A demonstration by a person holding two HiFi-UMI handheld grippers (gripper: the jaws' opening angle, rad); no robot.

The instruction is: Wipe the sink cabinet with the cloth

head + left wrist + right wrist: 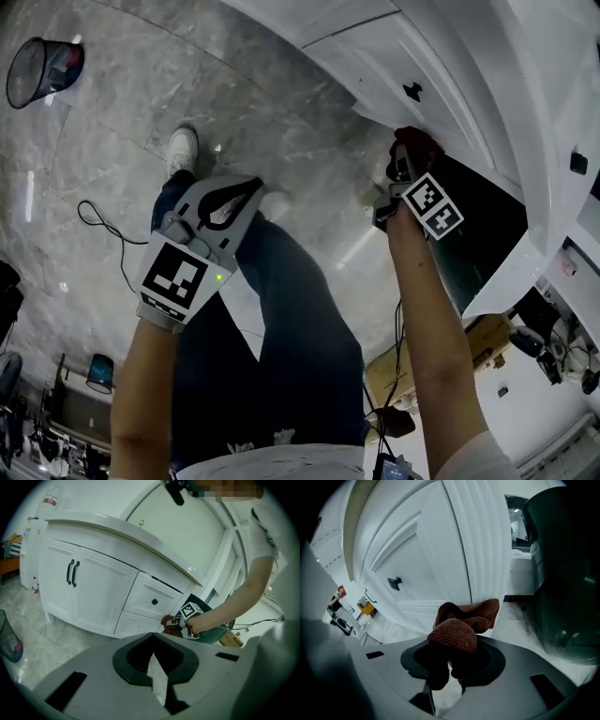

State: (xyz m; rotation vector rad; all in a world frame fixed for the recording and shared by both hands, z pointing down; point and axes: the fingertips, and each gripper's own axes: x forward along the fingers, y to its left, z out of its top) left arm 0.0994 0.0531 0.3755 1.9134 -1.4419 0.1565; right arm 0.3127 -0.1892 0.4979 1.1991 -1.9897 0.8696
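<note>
Ahead of the right gripper (446,679) the white cabinet front (417,564) blocks passage, a dark green object (565,573) crowds its right, and only a floor strip (518,618) between them stays open.

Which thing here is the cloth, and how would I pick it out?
Start at the curved white sink cabinet, then look low down near the drawer with the small black knob. There the right hand-held gripper pinches a crumpled rust-brown knitted cloth, the only brown, soft thing amid white panels.
</note>
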